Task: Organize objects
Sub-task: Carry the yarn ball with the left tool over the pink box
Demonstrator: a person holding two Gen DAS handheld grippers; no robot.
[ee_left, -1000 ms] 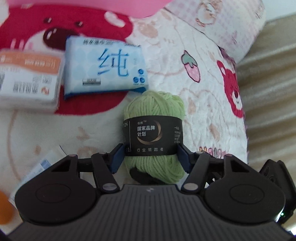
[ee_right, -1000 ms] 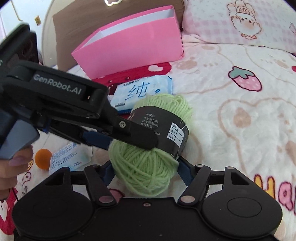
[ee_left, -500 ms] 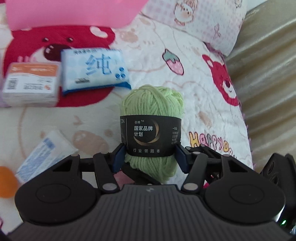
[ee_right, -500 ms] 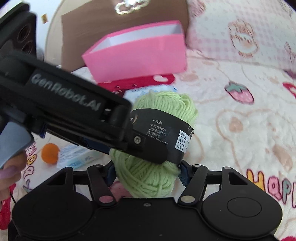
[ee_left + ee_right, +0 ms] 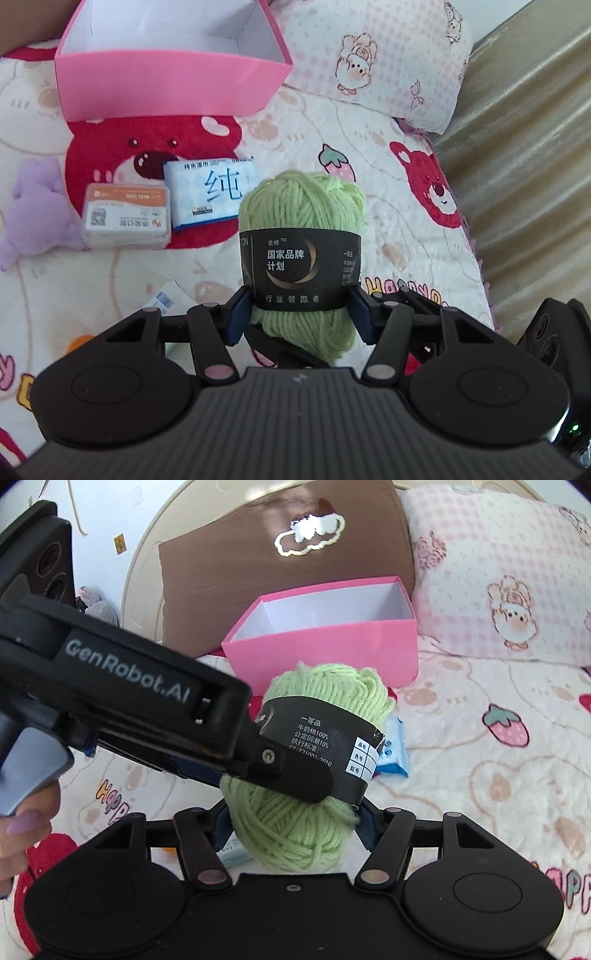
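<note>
Left wrist view: green yarn ball gripped by left claw and right claw, nearer than pink box.

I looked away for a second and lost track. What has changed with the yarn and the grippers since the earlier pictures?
Both grippers, the left gripper and the right gripper, have lifted the green yarn ball off the bedspread, and their jaws have just closed a little further on it. The pink box now shows its open inside. Wet wipes pack and orange-topped box lie where they were.
</note>
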